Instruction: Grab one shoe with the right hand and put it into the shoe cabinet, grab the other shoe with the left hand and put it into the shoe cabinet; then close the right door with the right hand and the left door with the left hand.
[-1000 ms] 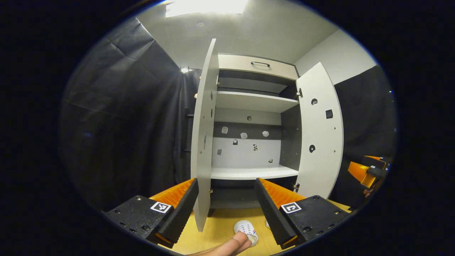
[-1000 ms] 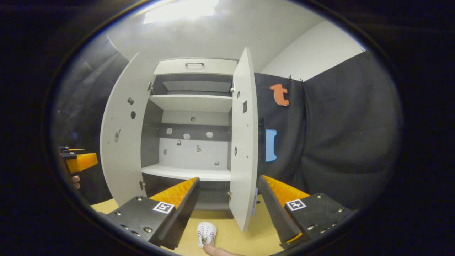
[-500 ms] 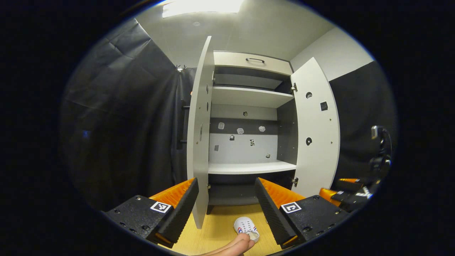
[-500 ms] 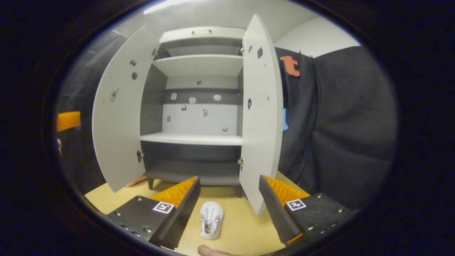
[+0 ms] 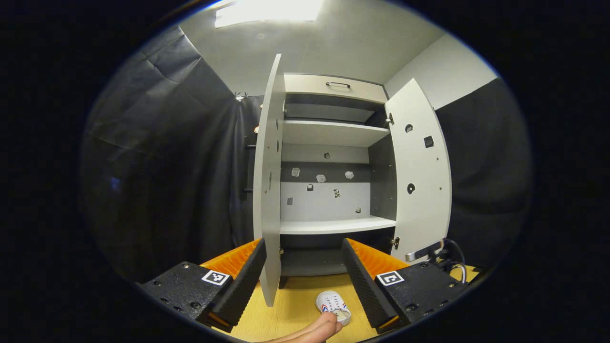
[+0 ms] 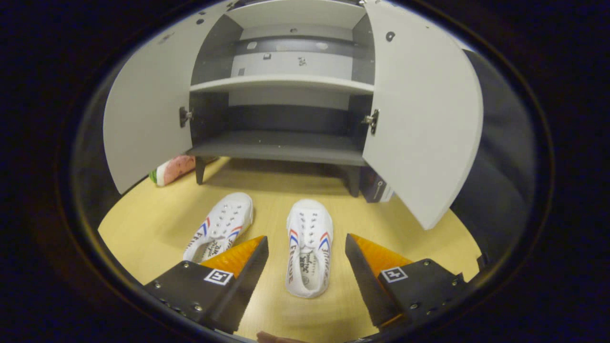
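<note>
Right gripper (image 6: 305, 252), jaws apart, hovers over the right white canvas shoe (image 6: 309, 245); its mate (image 6: 221, 231) lies just left, both on yellow flooring before the open grey shoe cabinet (image 6: 281, 147). Left gripper (image 5: 302, 267), jaws apart, faces that cabinet.

A ceiling light panel (image 5: 269, 9) is glaring overexposed above me in the left gripper view. The fisheye is bending the cabinet doors (image 6: 424, 119) into curves. The cabinet (image 6: 281, 147) is casting a soft shadow on the wooden floor (image 6: 143, 224); the right gripper view is looking slightly motion-blurred.
</note>
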Action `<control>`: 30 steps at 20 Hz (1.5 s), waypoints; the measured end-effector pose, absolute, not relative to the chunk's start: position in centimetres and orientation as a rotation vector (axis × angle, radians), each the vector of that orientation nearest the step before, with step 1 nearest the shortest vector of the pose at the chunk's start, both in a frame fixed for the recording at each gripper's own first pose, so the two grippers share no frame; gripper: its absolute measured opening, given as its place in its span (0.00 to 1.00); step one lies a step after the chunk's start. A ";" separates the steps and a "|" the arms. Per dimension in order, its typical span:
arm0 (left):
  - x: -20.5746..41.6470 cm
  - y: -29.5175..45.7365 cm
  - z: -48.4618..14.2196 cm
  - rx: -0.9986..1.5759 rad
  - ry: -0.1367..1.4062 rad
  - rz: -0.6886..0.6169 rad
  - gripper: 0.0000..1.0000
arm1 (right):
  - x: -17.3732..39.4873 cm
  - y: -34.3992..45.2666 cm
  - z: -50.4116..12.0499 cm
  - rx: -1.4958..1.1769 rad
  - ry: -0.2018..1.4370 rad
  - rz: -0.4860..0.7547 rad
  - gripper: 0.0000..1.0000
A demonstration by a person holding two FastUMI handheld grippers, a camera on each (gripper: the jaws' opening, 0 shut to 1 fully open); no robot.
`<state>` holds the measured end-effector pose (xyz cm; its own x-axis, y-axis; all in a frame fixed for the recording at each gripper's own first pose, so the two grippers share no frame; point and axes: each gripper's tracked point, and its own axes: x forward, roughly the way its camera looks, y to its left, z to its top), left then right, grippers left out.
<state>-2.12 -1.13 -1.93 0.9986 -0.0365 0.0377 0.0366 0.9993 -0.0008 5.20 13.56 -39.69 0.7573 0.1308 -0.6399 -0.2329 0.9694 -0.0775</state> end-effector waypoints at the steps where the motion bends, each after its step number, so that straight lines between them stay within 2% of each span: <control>1: -2.1 -1.2 -2.2 0.000 -0.033 -0.040 0.96 | 5.2 13.9 -41.1 -0.154 0.712 0.196 0.95; 2: -2.0 -1.2 -2.4 0.004 -0.033 -0.044 0.96 | 5.3 14.1 -42.4 -0.152 0.739 0.187 0.89; 3: -1.8 -1.2 -2.7 0.011 -0.030 -0.046 0.96 | 5.4 14.2 -43.5 -0.145 0.764 0.178 0.90; 5: -1.7 -1.0 -3.1 0.023 -0.021 -0.042 0.96 | 5.9 14.5 -45.0 -0.139 0.789 0.170 0.86; 6: -1.6 -0.7 -3.3 0.028 -0.016 -0.038 0.96 | 6.1 14.9 -45.4 -0.143 0.786 0.182 0.80; 10: -1.5 -0.1 -4.1 0.016 -0.003 -0.037 0.96 | 6.1 14.8 -47.8 -0.190 0.831 0.188 0.78; 17: -0.9 0.3 -5.6 0.013 0.027 -0.039 0.97 | 7.0 15.5 -47.0 -0.205 0.769 0.176 0.78; 18: -0.7 0.3 -5.7 0.013 0.032 -0.041 0.96 | 7.6 14.2 -47.3 -0.222 0.753 0.122 0.62; 20: -0.5 0.0 -6.0 0.011 0.038 -0.051 0.96 | 7.7 14.6 -47.4 -0.161 0.755 0.117 0.30; 21: -0.3 -0.1 -6.2 0.008 0.041 -0.057 0.97 | 7.9 14.8 -47.6 -0.158 0.747 0.156 0.30; 23: -0.2 -0.6 -6.4 0.001 0.046 -0.072 0.97 | 8.1 15.3 -47.3 -0.079 0.742 0.202 0.07; 25: 0.1 -1.1 -6.8 -0.011 0.054 -0.088 0.96 | 8.2 15.5 -48.0 -0.028 0.758 0.257 0.07; 26: 0.2 -1.5 -7.1 -0.021 0.063 -0.101 0.96 | 7.9 15.5 -47.6 0.022 0.780 0.273 0.01; 30: 0.9 -2.9 -8.6 -0.023 0.101 -0.145 0.97 | 7.9 15.3 -46.6 0.216 0.744 0.334 0.00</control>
<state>0.91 -2.89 -8.64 0.9844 -0.1457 -0.0991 0.1434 0.9892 -0.0301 7.94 15.31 -46.60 0.6869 0.3716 -0.6246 -0.2200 0.9254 0.3086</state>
